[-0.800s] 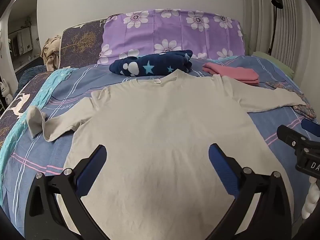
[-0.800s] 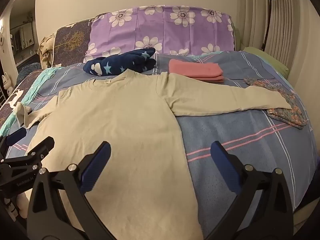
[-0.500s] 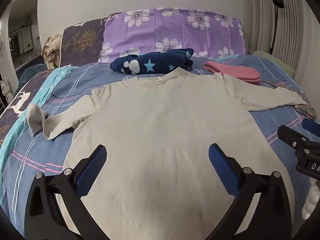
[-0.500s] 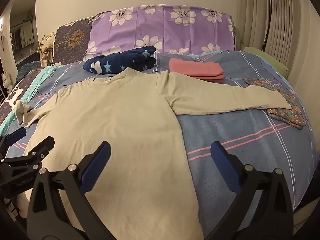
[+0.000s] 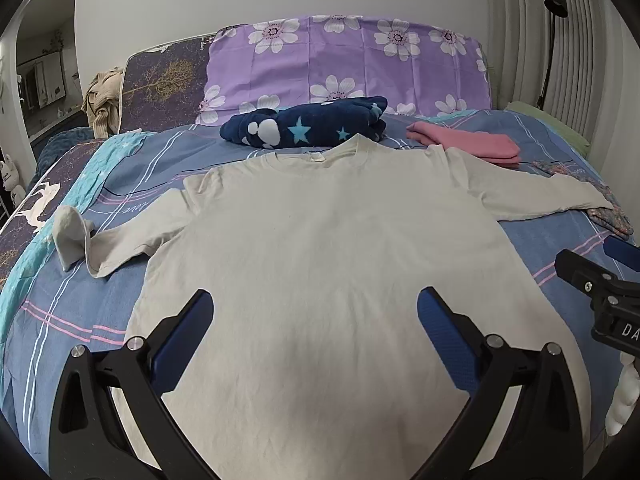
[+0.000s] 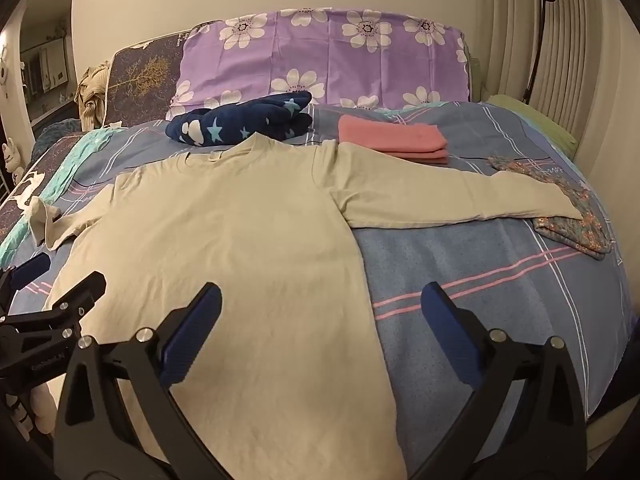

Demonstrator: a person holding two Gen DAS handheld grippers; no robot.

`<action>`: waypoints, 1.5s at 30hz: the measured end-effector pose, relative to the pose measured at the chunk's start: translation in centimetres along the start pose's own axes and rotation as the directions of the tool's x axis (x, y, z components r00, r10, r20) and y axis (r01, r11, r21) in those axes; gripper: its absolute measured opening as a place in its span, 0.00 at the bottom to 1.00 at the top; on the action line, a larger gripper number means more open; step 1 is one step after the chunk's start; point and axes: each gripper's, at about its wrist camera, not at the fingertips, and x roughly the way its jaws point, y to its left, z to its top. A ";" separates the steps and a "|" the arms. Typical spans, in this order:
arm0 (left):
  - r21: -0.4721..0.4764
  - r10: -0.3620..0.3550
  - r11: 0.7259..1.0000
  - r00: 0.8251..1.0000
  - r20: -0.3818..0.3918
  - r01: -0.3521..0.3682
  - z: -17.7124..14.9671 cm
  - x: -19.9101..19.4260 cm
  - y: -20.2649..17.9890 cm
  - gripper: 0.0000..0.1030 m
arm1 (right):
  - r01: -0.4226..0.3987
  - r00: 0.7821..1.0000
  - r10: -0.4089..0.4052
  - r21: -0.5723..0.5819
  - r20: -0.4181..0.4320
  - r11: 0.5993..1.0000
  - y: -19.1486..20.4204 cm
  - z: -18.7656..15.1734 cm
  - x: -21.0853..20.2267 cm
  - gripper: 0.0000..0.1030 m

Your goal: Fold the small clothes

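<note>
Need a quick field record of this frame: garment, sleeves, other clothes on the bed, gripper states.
garment: cream long-sleeve shirt, spread flat on the bed, collar toward the purple pillow
left sleeve: end crumpled and folded over
right sleeve: stretched out straight, its cuff over a floral cloth
folded already: navy star garment, pink garment
left gripper: open, above the shirt, holding nothing
right gripper: open, above the shirt's right edge, holding nothing
</note>
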 end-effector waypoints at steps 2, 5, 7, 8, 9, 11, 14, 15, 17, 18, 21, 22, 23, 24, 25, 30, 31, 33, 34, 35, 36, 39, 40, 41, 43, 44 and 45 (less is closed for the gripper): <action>0.000 -0.001 1.000 1.000 -0.001 0.001 -0.1 0.0 0.0 0.99 | 0.001 1.000 -0.001 -0.002 -0.001 1.000 0.0 0.0 0.1 0.98; 0.000 -0.002 1.000 1.000 -0.001 0.002 -0.2 0.0 0.0 0.99 | 0.001 1.000 -0.001 0.002 0.000 1.000 0.0 -0.1 0.1 0.98; -0.002 -0.002 1.000 1.000 -0.002 0.002 -0.2 0.1 0.0 0.99 | 0.003 1.000 -0.003 0.001 0.000 1.000 0.0 -0.1 0.1 0.98; -0.002 -0.003 1.000 1.000 -0.003 0.003 -0.2 0.1 0.0 0.99 | 0.003 1.000 -0.003 0.001 -0.001 1.000 0.0 -0.1 0.1 0.98; -0.002 -0.005 1.000 1.000 -0.003 0.005 -0.2 0.1 0.0 0.99 | 0.004 1.000 -0.004 0.000 -0.003 1.000 0.0 -0.1 0.1 0.98; -0.002 -0.007 1.000 1.000 -0.006 0.007 -0.3 0.1 0.0 0.99 | 0.005 1.000 -0.005 -0.001 -0.006 1.000 -0.1 -0.2 0.2 0.98; -0.003 -0.012 1.000 1.000 -0.012 0.012 -0.2 0.2 0.2 0.99 | 0.005 1.000 -0.005 -0.004 -0.011 1.000 -0.1 -0.3 0.3 0.98; -0.003 -0.013 1.000 1.000 -0.013 0.013 -0.2 0.2 0.3 0.99 | 0.004 1.000 -0.004 -0.005 -0.012 1.000 -0.1 -0.3 0.3 0.98; -0.005 -0.015 1.000 1.000 -0.014 0.015 -0.3 0.2 0.4 0.99 | 0.006 1.000 -0.006 -0.007 -0.013 1.000 0.0 -0.3 0.3 0.98; -0.005 -0.015 1.000 1.000 -0.014 0.015 -0.3 0.2 0.4 0.99 | 0.007 1.000 -0.007 -0.007 -0.013 1.000 0.0 -0.4 0.3 0.98; -0.007 -0.016 1.000 1.000 -0.016 0.016 -0.5 0.2 0.5 0.99 | 0.008 1.000 -0.008 -0.008 -0.015 1.000 0.0 -0.4 0.3 0.98; -0.008 -0.016 1.000 1.000 -0.016 0.016 -0.5 0.2 0.5 0.99 | 0.009 1.000 -0.009 -0.008 -0.016 1.000 0.1 -0.5 0.4 0.98; -0.009 -0.016 1.000 1.000 -0.017 0.016 -0.5 0.3 0.5 0.99 | 0.009 1.000 -0.009 -0.008 -0.017 1.000 0.1 -0.6 0.5 0.98; -0.010 -0.017 1.000 1.000 -0.018 0.016 -0.6 0.3 0.6 0.99 | 0.009 1.000 -0.009 -0.008 -0.019 1.000 0.1 -0.6 0.5 0.98; -0.012 -0.017 1.000 1.000 -0.018 0.017 -0.6 0.4 0.7 0.99 | 0.009 1.000 -0.009 -0.008 -0.019 1.000 0.1 -0.7 0.5 0.98; -0.026 -0.017 1.000 1.000 -0.023 0.017 -0.9 0.5 1.0 0.99 | 0.010 1.000 -0.010 -0.008 -0.020 1.000 0.2 -0.8 0.6 0.98; -0.027 -0.018 0.999 1.000 -0.024 0.017 -0.9 0.5 1.1 0.99 | 0.010 1.000 -0.010 -0.008 -0.021 1.000 0.2 -0.9 0.6 0.98; -0.027 -0.018 0.999 1.000 -0.024 0.017 -0.9 0.5 1.1 0.99 | 0.011 1.000 -0.011 -0.009 -0.023 1.000 0.3 -1.0 0.7 0.98; -0.026 -0.018 0.999 1.000 -0.023 0.018 -0.9 0.5 1.1 0.99 | 0.012 1.000 -0.012 -0.010 -0.024 1.000 0.3 -1.1 0.7 0.98; -0.026 -0.019 1.000 1.000 -0.023 0.018 -0.9 0.5 1.1 0.99 | 0.013 1.000 -0.013 -0.011 -0.025 1.000 0.3 -1.2 0.7 0.98; -0.026 -0.018 1.000 1.000 -0.023 0.018 -0.9 0.5 1.1 0.99 | 0.013 1.000 -0.013 -0.012 -0.026 1.000 0.4 -1.1 0.8 0.98; -0.025 -0.019 1.000 1.000 -0.023 0.018 -1.0 0.5 1.1 0.99 | 0.013 1.000 -0.013 -0.011 -0.024 1.000 0.4 -1.1 0.8 0.98; -0.025 -0.018 1.000 1.000 -0.024 0.018 -1.0 0.5 1.0 0.99 | 0.012 1.000 -0.013 -0.012 -0.024 1.000 0.4 -1.1 0.8 0.98; -0.025 -0.018 1.000 1.000 -0.024 0.018 -1.0 0.5 1.0 0.99 | 0.013 1.000 -0.013 -0.013 -0.025 1.000 0.4 -1.1 0.8 0.98; -0.025 -0.017 1.000 1.000 -0.022 0.016 -1.0 0.5 1.0 0.99 | 0.014 1.000 -0.014 -0.012 -0.026 1.000 0.4 -1.1 0.8 0.98; -0.025 -0.017 1.000 1.000 -0.022 0.016 -1.0 0.5 1.0 0.99 | 0.012 1.000 -0.013 -0.012 -0.026 1.000 0.4 -1.1 0.8 0.98; -0.026 -0.018 1.000 1.000 -0.023 0.017 -1.0 0.5 1.1 0.99 | 0.012 1.000 -0.012 -0.012 -0.027 1.000 0.3 -1.1 0.8 0.98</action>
